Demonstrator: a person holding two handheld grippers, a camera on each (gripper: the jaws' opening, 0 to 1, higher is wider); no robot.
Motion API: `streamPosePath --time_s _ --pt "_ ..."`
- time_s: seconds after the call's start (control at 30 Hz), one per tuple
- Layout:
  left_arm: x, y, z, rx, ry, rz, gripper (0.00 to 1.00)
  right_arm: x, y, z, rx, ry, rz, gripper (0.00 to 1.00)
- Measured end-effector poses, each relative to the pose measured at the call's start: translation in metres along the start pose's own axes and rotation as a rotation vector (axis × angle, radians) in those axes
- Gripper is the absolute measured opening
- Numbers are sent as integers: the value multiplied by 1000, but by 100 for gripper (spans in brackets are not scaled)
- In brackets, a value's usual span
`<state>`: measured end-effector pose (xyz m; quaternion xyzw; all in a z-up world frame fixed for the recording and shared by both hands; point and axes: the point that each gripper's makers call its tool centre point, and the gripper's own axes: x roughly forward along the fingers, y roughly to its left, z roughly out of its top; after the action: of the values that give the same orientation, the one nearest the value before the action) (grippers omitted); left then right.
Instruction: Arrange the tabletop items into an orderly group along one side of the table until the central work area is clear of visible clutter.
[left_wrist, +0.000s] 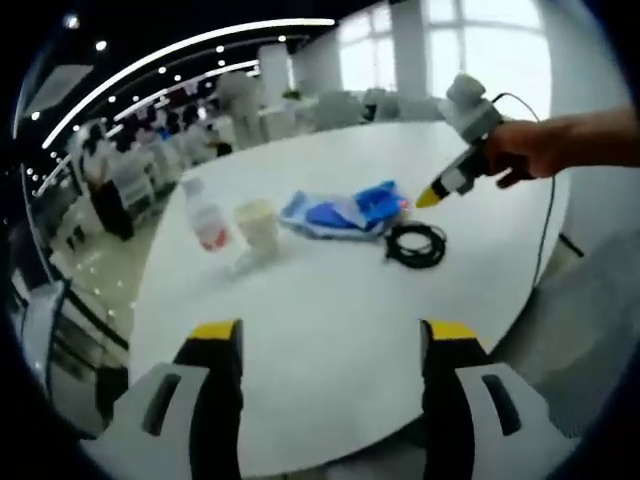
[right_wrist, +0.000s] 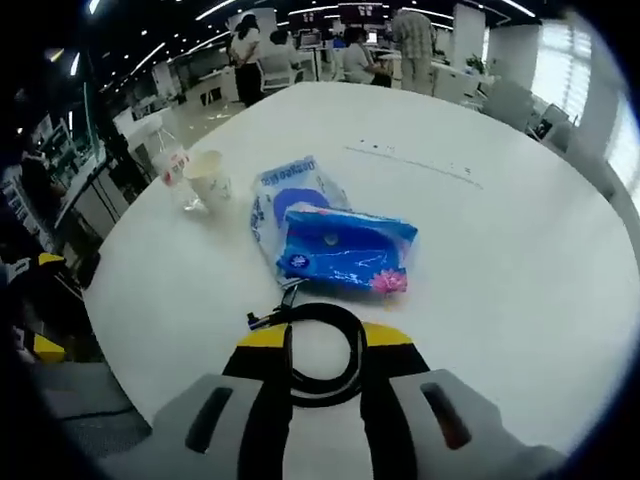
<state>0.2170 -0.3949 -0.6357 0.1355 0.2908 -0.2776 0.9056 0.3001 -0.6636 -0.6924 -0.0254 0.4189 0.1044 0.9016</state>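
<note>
Sitting together — one bottle (left_wrist: 206, 222), one cup (left_wrist: 257, 224), two packets (right_wrist: 330, 235), one cable (left_wrist: 416, 244).

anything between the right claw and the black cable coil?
Nothing visible. The right claw sits right at the black cable coil, jaws open on either side of it. The blue tissue packs lie beyond the coil, not between.
</note>
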Motion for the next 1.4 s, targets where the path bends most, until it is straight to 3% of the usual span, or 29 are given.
streamPosePath --time_s 0.1,0.23,0.33,0.47,0.7,0.83,0.97,1.17,1.2,1.3,1.33,1.4 --pt "-2 -4 8 -23 -45 -20 67 2 -6 -5 15 8 -9 21" --pt "-2 -3 10 -9 -58 -12 64 -6 -3 -13 19 7 -11 20" --pt "-3 -5 11 -22 -69 -23 60 -9 -2 -18 23 29 -1 26" --pt "-2 -3 13 -29 -81 -20 56 -17 -1 -18 3 1 -21 28" --pt "-4 1 14 -55 -88 -9 51 -28 7 -12 53 -89 15 23" --pt "-5 1 15 -55 -91 -6 50 -32 7 -20 80 -81 31 14" --pt "-4 0 12 -57 -75 -14 51 -33 2 -29 68 -68 11 28" --pt "-4 -2 14 -69 -81 -26 51 -38 4 -33 94 -83 31 32" --pt "-4 -2 14 -70 -81 -28 51 -38 9 -24 116 -137 70 31" --pt "-4 -3 15 -76 -88 -34 51 -44 9 -20 110 -169 58 24" --pt "-4 -3 16 -77 -91 -36 51 -46 13 -12 128 -224 81 21" --pt "-4 -4 16 -82 -92 -41 51 -50 21 -11 149 -232 122 20"
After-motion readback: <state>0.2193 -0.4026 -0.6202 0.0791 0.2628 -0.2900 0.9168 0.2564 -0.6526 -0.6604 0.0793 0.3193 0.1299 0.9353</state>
